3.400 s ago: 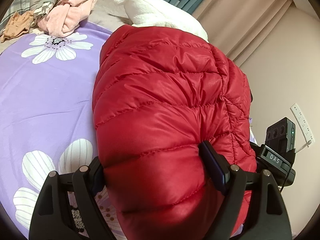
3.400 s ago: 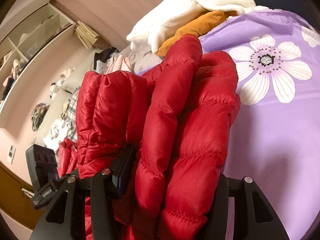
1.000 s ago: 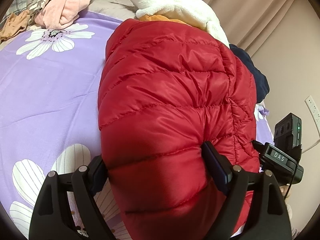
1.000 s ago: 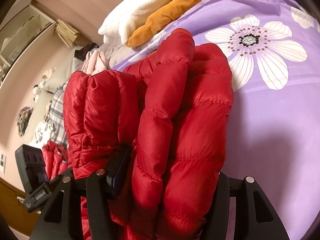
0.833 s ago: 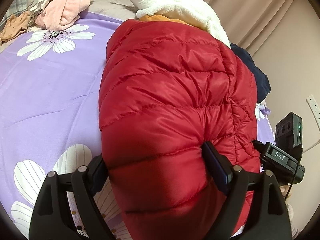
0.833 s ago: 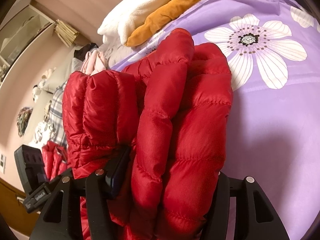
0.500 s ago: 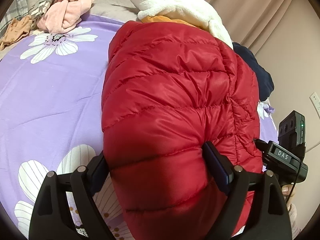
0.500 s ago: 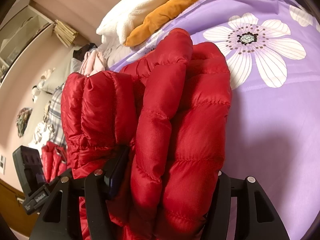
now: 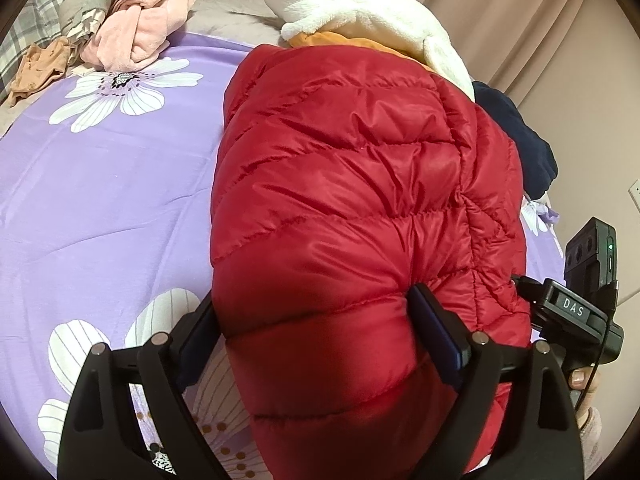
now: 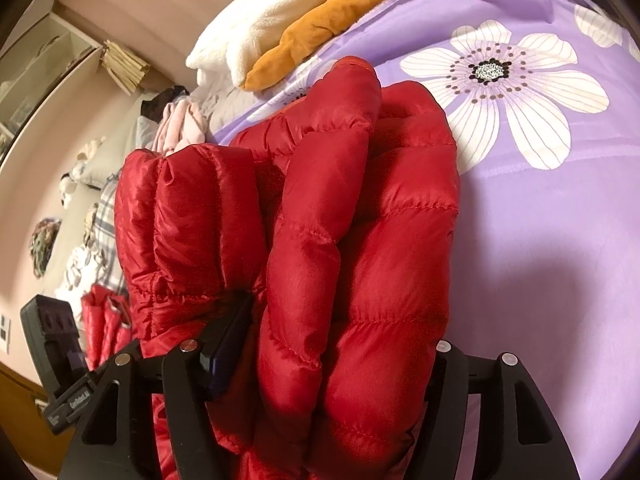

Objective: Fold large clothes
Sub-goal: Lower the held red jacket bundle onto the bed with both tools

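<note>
A purple bedspread printed with large white flowers covers the bed and fills the left half of the left wrist view and the right half of the right wrist view. The folded red puffer jacket lies on it, at the centre of both frames.

The left gripper straddles the jacket's near end at the bottom centre; its jaws are opening, with the padded bulk between them and the pads still pressed into the fabric. The right gripper does the same at the bottom of its own view: jaws opening, the stacked red layers between them, pads still touching.

In the left wrist view, a cream fleece blanket lies over an orange garment at the top, a pink garment sits in the upper left, and a navy garment is at the right edge. A beige curtain hangs in the upper right. In the right wrist view, shelves stand against the pinkish wall in the upper left.
</note>
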Demonstrator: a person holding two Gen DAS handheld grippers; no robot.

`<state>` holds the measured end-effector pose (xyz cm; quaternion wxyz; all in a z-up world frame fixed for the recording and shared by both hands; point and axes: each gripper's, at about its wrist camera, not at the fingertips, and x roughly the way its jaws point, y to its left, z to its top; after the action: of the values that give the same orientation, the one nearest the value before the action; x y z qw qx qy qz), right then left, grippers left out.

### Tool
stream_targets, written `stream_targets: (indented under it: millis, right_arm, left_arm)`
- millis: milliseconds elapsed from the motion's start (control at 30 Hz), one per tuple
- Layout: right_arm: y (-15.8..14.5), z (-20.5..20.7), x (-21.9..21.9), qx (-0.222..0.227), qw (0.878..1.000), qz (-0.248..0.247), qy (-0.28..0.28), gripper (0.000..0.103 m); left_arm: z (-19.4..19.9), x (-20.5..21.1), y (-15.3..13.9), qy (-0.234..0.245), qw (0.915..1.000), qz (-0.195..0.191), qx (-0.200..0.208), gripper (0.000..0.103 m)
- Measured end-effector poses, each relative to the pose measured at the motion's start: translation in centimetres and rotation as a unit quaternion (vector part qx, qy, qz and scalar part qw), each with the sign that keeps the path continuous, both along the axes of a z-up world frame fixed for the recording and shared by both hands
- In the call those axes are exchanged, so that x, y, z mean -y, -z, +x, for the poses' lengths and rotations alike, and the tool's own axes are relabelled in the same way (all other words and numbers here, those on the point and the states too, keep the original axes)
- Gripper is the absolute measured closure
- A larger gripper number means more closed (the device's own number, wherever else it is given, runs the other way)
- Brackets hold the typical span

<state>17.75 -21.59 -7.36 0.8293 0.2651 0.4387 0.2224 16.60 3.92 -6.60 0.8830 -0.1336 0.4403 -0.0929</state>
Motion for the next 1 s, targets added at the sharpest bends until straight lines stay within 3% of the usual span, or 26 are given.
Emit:
stream_targets:
  millis: [333, 1000]
  right_arm:
    - [0.07, -0.16, 0.07, -0.004, 1.000, -0.006, 0.006, 0.032]
    - [-0.30, -0.68, 0.43, -0.004, 1.000, -0.024, 0.013, 0.031]
  left_arm:
    - [-0.20, 0.02, -0.26, -0.009, 0.9997, 0.021, 0.003, 0.009]
    - [-0.97, 0.58, -0.91, -0.024, 0.9981, 0.056, 0.008, 0.009]
